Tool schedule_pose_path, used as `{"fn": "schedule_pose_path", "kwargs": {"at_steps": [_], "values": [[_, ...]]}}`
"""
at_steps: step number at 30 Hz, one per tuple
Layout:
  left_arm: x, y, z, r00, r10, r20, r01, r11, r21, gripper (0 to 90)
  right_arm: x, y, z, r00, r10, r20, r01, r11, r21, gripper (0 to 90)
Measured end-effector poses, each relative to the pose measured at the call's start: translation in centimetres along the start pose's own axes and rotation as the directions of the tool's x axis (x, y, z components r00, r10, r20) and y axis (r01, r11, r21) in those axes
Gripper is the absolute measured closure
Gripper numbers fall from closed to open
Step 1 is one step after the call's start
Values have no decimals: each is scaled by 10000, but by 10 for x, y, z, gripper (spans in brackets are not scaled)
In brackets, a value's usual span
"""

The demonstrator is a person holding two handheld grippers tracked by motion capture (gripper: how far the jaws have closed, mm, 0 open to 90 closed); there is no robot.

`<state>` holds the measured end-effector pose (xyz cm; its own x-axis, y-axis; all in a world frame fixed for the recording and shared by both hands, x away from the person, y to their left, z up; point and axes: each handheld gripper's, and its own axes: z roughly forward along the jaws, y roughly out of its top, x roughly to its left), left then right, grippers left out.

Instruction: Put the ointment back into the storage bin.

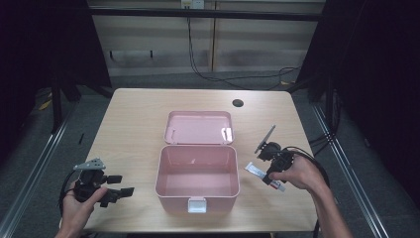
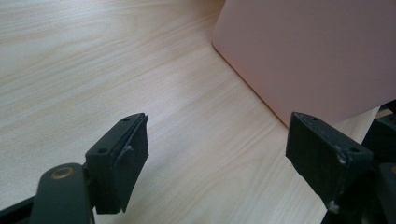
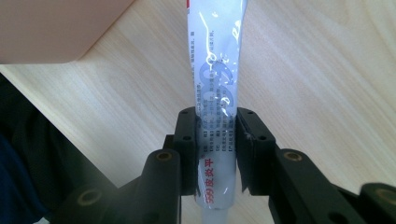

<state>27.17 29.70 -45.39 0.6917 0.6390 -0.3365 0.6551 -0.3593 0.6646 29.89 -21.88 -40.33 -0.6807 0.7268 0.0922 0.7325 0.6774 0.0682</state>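
Right gripper [image 3: 217, 140] has its jaws clamped on the soft white plastic ointment tube [image 3: 215, 84]; light, squashy, best held mid-body; left gripper [image 2: 217, 149] gapes wide, holding nothing.

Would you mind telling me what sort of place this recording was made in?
Probably a lab or recording booth set up for handling trials, not a home. A bare wooden table stands between dark curtains, cables trail across the floor behind it, and a person works with the left gripper and right gripper.
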Motion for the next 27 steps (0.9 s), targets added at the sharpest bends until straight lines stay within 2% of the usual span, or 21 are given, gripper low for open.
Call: {"fn": "schedule_pose_path", "kwargs": {"at_steps": [5, 10, 13, 15, 17, 19, 24, 27], "values": [[-1, 0, 1, 10000, -10, -34, 10, 10000, -8, 210, 3, -4, -6, 9992, -404, 4, 404, 9992, -47, 716], [-1, 0, 1, 10000, -37, -44, 37, 10000, -31, 210, 4, -7, -8, 9982, -585, -118, 583, 9982, -152, 717], [0, 0, 1, 10000, -18, -44, 18, 10000, -25, 210, 3, -9, -12, 9980, -580, -256, 572, 9980, -286, 716], [0, 0, 1, 10000, -35, -21, 35, 10000, -28, 210, 2, -9, -15, 9988, -404, -284, 393, 9985, -376, 715], [0, 0, 1, 10000, -43, -30, 42, 10000, -54, 210, 2, -10, -18, 9974, -625, -355, 611, 9973, -397, 715], [0, 0, 1, 10000, -17, -19, 17, 10000, -37, 210, 2, -11, -22, 9968, -655, -461, 632, 9967, -508, 716], [0, 0, 1, 10000, -12, -8, 11, 10000, -29, 210, 0, -10, -31, 9989, -342, -334, 322, 9978, -587, 716], [0, 0, 0, 10000, -12, 18, 12, 10000, -3, 210, 0, -11, -38, 9982, -446, -398, 417, 9966, -707, 716]]}}
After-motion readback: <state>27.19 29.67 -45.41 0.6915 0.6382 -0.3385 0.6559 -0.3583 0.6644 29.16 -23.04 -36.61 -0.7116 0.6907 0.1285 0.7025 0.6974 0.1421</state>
